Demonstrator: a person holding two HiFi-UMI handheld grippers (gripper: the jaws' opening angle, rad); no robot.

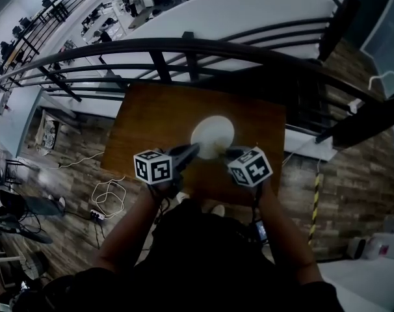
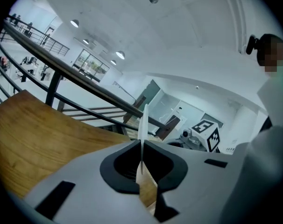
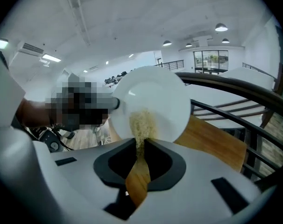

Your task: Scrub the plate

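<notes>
A white plate (image 1: 213,134) is held up over the wooden table (image 1: 151,122). My left gripper (image 1: 194,150) is shut on its near left rim. In the left gripper view the plate (image 2: 143,121) shows edge-on as a thin white blade rising from between the closed jaws of the left gripper (image 2: 142,147). My right gripper (image 3: 141,143) is shut on a pale yellow fibrous scrub pad (image 3: 141,122), which lies against the lower face of the plate (image 3: 155,99). In the head view the right gripper (image 1: 225,153) sits at the plate's near right edge.
A black metal railing (image 1: 184,47) curves along the table's far side, with an open floor of desks far below. White cables and a power strip (image 1: 106,197) lie on the floor left of the table. A yellow-black striped post (image 1: 314,203) stands to the right.
</notes>
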